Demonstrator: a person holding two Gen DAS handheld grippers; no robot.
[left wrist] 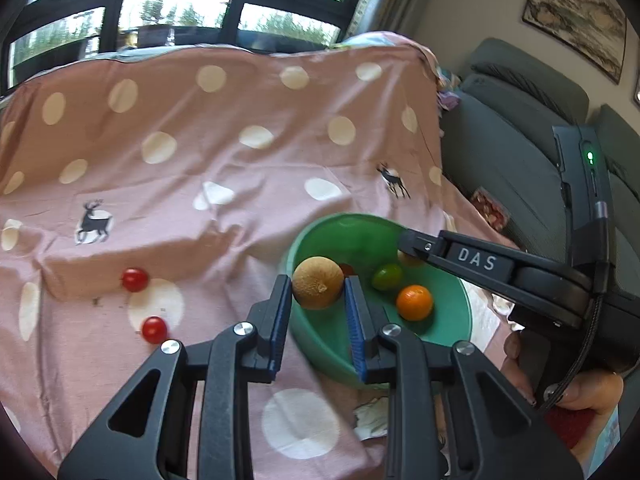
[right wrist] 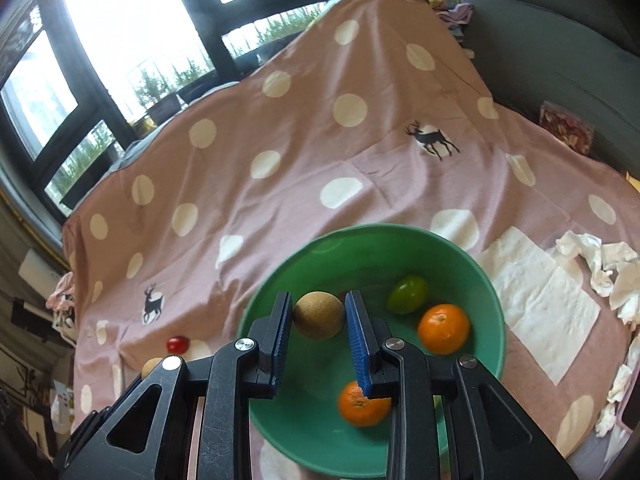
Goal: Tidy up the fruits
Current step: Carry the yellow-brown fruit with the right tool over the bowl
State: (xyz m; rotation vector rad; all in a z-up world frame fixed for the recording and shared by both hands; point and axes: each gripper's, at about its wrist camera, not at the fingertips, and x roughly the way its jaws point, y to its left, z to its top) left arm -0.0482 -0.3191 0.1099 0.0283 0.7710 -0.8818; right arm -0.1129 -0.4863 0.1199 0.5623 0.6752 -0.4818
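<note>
My left gripper [left wrist: 316,292] is shut on a brown kiwi [left wrist: 318,283], held at the near rim of a green bowl [left wrist: 448,324]. In that bowl lie an orange mandarin [left wrist: 415,303], a green tomato [left wrist: 387,277] and a partly hidden red one [left wrist: 346,269]. My right gripper [right wrist: 316,316] is shut on another kiwi [right wrist: 319,315] over the same bowl [right wrist: 492,320], which holds two mandarins [right wrist: 443,329] [right wrist: 362,404] and the green tomato [right wrist: 408,294]. Two red cherry tomatoes [left wrist: 135,279] [left wrist: 154,329] lie on the cloth to the left.
A pink dotted cloth [left wrist: 200,140] covers the table. White paper napkins [right wrist: 544,300] lie right of the bowl. A grey sofa [left wrist: 512,152] stands on the right. Windows are behind the table. Another kiwi [right wrist: 151,366] and a red tomato [right wrist: 177,344] lie left of the bowl.
</note>
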